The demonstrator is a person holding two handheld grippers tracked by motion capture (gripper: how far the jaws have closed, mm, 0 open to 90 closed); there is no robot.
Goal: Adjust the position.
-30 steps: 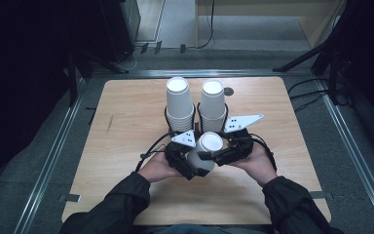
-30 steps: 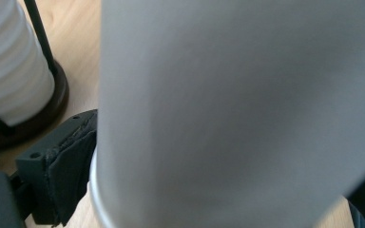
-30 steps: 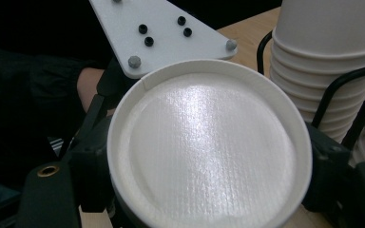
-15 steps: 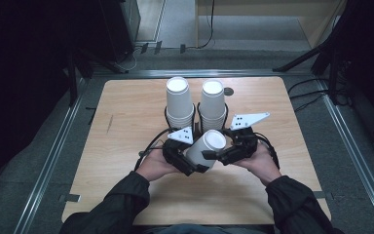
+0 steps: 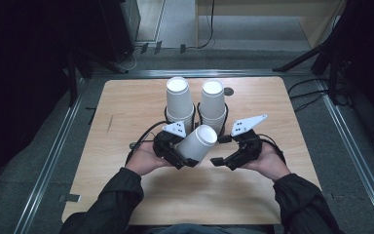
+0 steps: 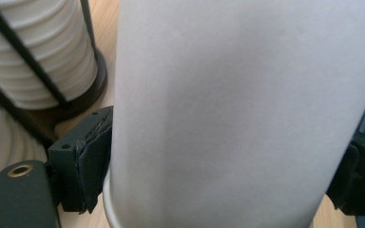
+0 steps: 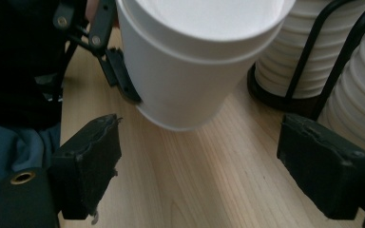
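A white paper cup (image 5: 198, 141) lies tilted in my left gripper (image 5: 187, 157), mouth up and to the right, just in front of two cup stacks. In the left gripper view the cup wall (image 6: 237, 109) stands between both pads (image 6: 92, 161), which press on it; these jaws have just been closing on the cup. My right gripper (image 5: 220, 152) sits apart to the cup's right. Its jaws have just been opening and stand wide, with nothing between them. The right gripper view has the cup (image 7: 190, 71) ahead of the spread right gripper (image 7: 202, 137), not touching.
Two tall stacks of white cups (image 5: 179, 100) (image 5: 212, 100) stand upside down in black wire holders (image 5: 167, 115) at the middle of the wooden table (image 5: 121, 112). A small dark disc (image 5: 229, 91) lies behind them. Dark floor and metal rails surround the table.
The cup stood upright between both grippers; now it leans to the right in the left gripper alone. The right gripper has let go, opened and drawn off to the right.
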